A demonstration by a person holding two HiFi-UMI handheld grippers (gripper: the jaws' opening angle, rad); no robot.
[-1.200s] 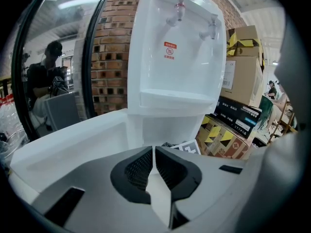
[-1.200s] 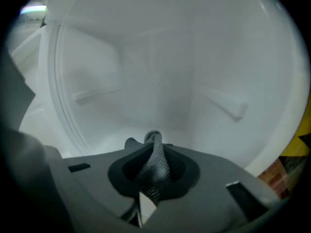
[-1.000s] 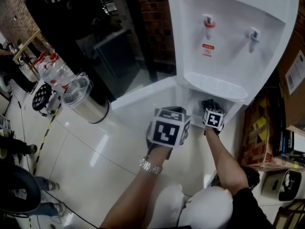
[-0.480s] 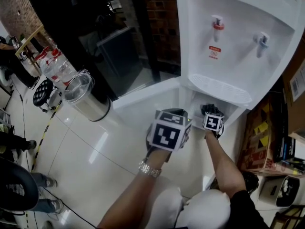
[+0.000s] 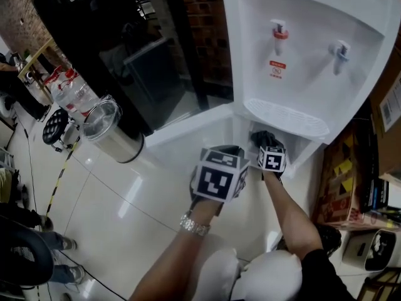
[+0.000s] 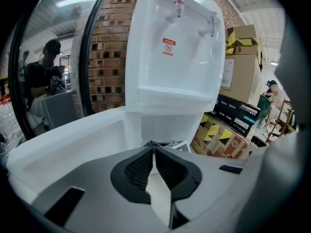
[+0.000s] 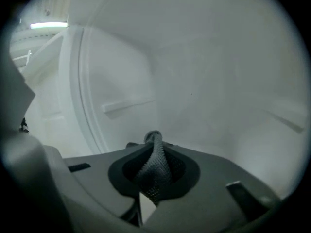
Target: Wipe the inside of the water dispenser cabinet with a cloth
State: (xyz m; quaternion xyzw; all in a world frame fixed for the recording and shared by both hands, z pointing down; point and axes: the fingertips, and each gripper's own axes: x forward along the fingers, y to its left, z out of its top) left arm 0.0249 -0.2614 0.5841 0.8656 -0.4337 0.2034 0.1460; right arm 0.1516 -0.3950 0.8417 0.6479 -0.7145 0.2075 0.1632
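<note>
Right hand-held gripper (image 7: pixel 153 137): I see it clamping the cloth (image 7: pixel 155 169) inside the cabinet (image 7: pixel 204 81).
Left hand-held gripper (image 6: pixel 153 147): closed, empty.

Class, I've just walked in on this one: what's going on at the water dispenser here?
A person works at a white water dispenser with a hand-held gripper in each hand. The right hand-held gripper is clamped on a dark grey cloth and reaches inside the open lower cabinet, its white walls close ahead. The left hand-held gripper is shut on nothing and hangs outside, near the open door.
</note>
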